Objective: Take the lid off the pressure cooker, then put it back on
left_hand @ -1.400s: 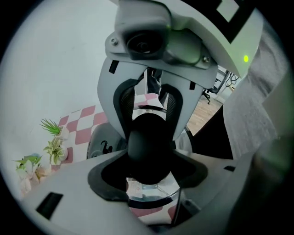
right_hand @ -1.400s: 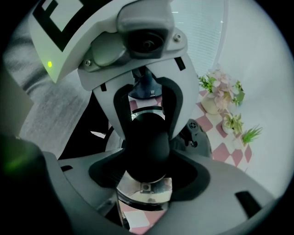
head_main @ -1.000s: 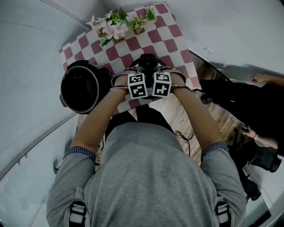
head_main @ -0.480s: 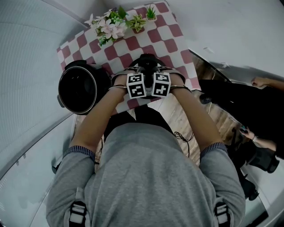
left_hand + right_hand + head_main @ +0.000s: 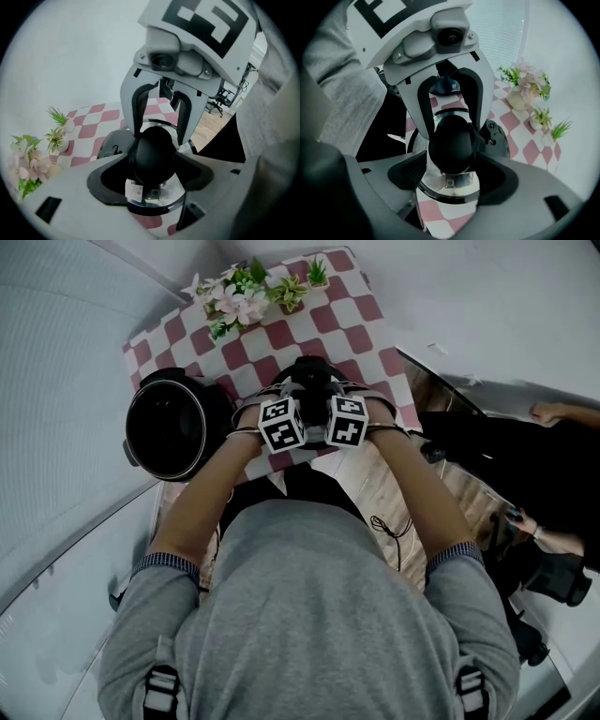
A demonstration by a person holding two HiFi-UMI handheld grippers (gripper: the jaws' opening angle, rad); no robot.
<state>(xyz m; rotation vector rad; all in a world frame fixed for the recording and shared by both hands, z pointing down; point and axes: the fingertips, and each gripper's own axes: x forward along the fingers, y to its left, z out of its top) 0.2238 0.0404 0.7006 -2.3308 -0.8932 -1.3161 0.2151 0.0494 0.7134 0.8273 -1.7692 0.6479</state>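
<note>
I can read no text anywhere; the small white sticker (image 5: 136, 190) on the lid (image 5: 165, 193) carries print too small for me to make out

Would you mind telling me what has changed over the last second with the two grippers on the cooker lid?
Both pairs of jaws have just been opening: the left gripper and right gripper seem to release the black knob of the lid, which is between them. The left gripper's marker cube has tilted slightly. The lid, the open pot and the flowers stayed put.
</note>
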